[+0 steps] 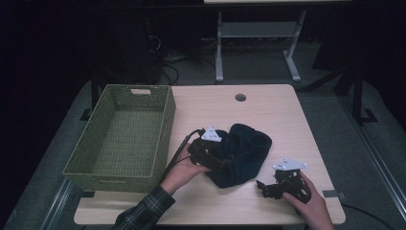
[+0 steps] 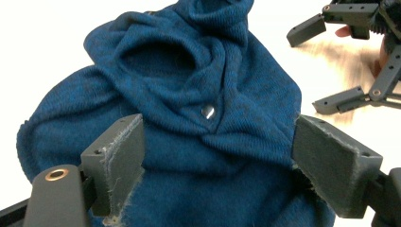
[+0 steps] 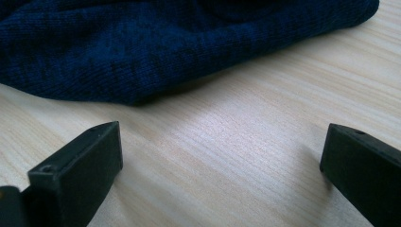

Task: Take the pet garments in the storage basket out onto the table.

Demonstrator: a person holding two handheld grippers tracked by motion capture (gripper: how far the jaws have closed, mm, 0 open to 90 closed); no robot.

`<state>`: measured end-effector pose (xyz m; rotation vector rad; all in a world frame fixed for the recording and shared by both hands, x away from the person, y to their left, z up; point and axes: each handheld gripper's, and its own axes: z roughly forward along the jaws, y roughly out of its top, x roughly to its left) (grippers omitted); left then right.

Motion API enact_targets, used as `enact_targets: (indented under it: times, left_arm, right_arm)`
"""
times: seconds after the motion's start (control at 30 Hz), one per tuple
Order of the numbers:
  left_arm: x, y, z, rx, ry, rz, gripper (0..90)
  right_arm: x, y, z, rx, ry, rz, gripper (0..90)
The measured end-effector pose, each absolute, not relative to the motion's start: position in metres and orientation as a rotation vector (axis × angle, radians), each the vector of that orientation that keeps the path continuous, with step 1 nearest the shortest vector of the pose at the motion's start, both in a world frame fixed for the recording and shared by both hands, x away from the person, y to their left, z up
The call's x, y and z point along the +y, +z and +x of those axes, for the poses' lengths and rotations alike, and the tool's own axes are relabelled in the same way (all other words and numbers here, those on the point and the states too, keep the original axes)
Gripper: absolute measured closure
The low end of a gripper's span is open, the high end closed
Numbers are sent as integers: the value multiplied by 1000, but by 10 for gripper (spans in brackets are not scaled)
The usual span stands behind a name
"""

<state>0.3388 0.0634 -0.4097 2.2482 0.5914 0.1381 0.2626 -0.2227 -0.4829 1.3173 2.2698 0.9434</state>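
Crumpled dark blue knit garment [image 2: 189, 109], one metal snap, wooden table [image 1: 268, 110]

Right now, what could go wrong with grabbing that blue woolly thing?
1. The left hand-held gripper is open around the bunched blue knit garment; it might pinch only one loose fold, so the rest could sag or slip.
2. The metal snap sits between the jaws and could get squeezed.
3. The green basket has tall walls; dangling cloth could catch on the rim.
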Motion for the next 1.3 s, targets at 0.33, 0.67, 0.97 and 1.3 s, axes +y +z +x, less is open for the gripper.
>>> enact_targets:
  times: [0.33,0.67,0.97,1.3]
  left_arm:
    - [81,-417,326,628,158,2249,180]
    - [98,-431,313,677,149,2262,169]
    - [106,-443,300,706,160,2279,144]
    - [114,-454,290,725,220,2340,136]
  right_arm:
    - [-223,-483,263,2270,943,1316,0]
    - [-223,-483,263,2270,943,1318,0]
    - [-223,-483,263,2270,943,1318,0]
    - [-223,-483,263,2270,943,1318,0]
